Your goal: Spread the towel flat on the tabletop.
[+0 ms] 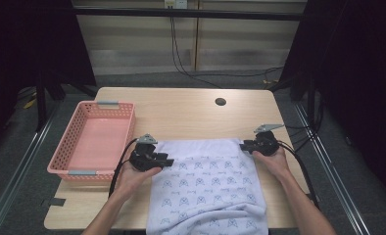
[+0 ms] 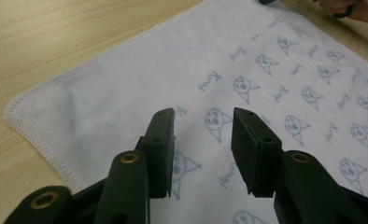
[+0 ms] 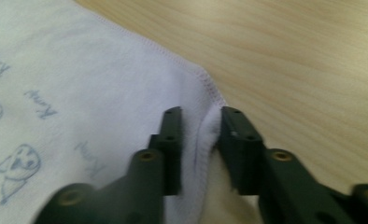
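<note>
A pale wooden table (image 1: 181, 115) stands on grey flooring with dark curtains either side. At its 9 o'clock edge sits a pink basket (image 1: 90, 139). Just right of it, the left gripper (image 1: 154, 157) hovers over the near-left corner of a white cloth (image 1: 208, 188) printed with blue figures, jaws apart, nothing between them. At 3 o'clock, the right gripper (image 1: 247, 145) has its 2 jaws pinching the cloth's far-right corner.

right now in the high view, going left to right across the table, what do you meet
pink basket → left gripper → patterned cloth → right gripper
</note>
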`<state>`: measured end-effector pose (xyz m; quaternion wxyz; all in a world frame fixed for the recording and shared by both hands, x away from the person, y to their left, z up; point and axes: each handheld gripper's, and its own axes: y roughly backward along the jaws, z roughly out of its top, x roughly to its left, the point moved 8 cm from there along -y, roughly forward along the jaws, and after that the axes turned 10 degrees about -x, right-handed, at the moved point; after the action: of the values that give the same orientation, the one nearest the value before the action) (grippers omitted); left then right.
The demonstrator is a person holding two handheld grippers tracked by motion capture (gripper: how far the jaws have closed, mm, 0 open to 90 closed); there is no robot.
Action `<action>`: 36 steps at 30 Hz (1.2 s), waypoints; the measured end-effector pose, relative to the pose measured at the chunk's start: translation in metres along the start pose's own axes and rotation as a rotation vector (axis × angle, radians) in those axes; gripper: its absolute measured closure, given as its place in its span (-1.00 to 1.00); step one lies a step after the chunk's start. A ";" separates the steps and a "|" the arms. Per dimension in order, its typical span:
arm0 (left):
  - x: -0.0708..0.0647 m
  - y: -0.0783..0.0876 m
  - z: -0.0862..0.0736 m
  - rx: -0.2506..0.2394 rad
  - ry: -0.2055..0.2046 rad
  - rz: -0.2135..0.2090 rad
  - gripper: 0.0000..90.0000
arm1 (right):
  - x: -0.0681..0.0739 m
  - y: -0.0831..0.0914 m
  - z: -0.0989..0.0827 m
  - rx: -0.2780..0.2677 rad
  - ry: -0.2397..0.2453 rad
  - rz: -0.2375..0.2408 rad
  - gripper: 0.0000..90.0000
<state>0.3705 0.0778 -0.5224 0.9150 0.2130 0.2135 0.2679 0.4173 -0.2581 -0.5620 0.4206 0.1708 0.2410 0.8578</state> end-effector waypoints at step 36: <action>0.064 -0.058 0.015 0.054 0.012 0.138 0.24 | -0.003 0.044 -0.012 -0.040 -0.100 0.082 0.92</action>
<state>0.4506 0.0663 -0.5570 0.8871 0.2501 0.2111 0.3256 0.3851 -0.2869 -0.5481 0.4001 0.2146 0.1954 0.8693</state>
